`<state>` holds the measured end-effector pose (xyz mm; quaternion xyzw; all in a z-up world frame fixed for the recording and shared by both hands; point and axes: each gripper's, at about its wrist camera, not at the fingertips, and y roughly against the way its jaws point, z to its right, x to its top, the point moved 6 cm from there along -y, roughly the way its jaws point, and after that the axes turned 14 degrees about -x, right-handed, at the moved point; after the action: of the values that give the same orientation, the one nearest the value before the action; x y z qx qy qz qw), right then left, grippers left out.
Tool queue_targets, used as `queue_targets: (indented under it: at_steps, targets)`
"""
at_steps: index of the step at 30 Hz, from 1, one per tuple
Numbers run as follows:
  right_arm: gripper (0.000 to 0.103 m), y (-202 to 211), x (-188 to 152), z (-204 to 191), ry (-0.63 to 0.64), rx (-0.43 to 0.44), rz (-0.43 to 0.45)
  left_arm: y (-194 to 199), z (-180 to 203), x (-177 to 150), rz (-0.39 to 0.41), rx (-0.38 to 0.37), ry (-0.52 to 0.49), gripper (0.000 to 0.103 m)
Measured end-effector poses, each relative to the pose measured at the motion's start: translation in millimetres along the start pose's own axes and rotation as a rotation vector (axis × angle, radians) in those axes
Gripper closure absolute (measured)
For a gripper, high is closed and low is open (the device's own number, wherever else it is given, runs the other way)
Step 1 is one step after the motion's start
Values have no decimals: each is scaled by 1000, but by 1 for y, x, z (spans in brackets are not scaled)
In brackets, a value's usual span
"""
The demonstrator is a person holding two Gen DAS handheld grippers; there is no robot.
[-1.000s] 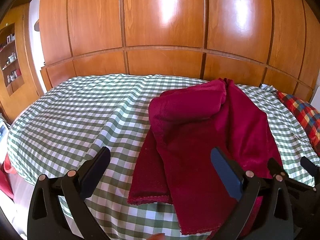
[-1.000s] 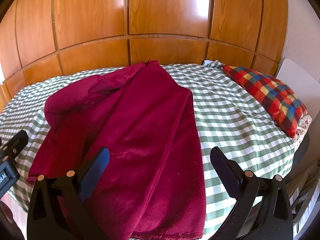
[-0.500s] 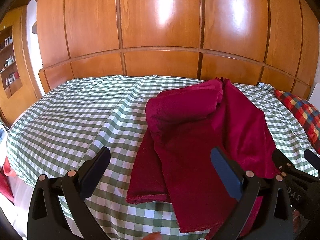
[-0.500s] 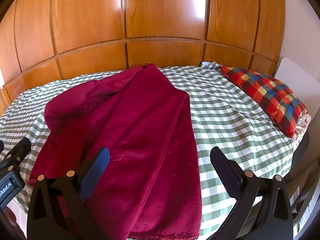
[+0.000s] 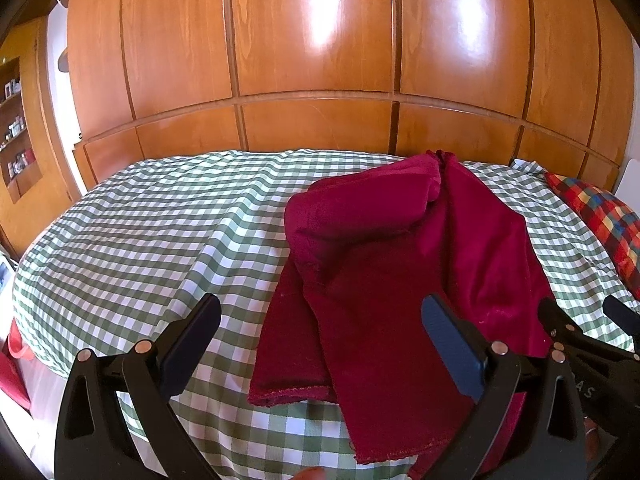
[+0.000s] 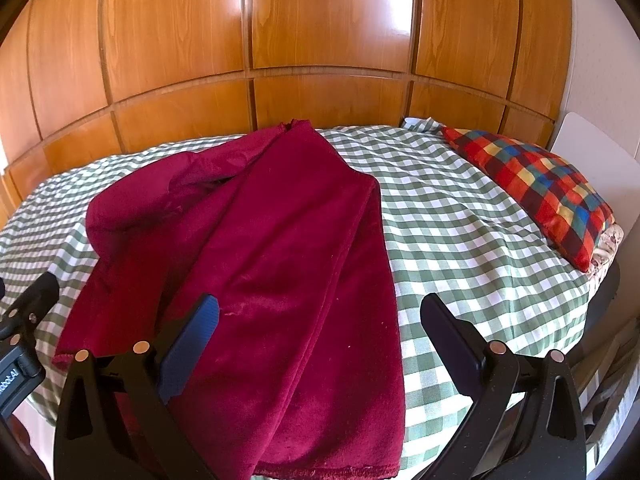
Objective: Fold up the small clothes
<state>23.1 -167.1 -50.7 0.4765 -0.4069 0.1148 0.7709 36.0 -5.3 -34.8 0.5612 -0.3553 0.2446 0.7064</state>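
A dark red plush garment (image 6: 272,248) lies loosely folded lengthwise on the green-and-white checked bed (image 5: 132,232), its upper part bunched toward the wooden headboard wall (image 5: 320,40), its hemmed near edges at the bed's front. The left gripper (image 5: 320,344) hovers above those near edges, jaws spread wide, holding nothing. The right gripper (image 6: 320,340) likewise hangs wide apart over the garment's right edge. A multicoloured plaid pillow (image 6: 536,184) lies at the right. Lettering on the gripper bodies is too cut off to read.

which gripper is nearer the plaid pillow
Right. The right gripper hangs over the red garment, the plaid pillow off to its right; the left gripper sits farther left, jaws open.
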Motion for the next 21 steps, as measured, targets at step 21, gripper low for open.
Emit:
queue_targets:
  at_steps: [21]
  targets:
    - [3, -3, -7, -2, 12, 4, -25, 10, -3, 0, 18, -10, -3, 3]
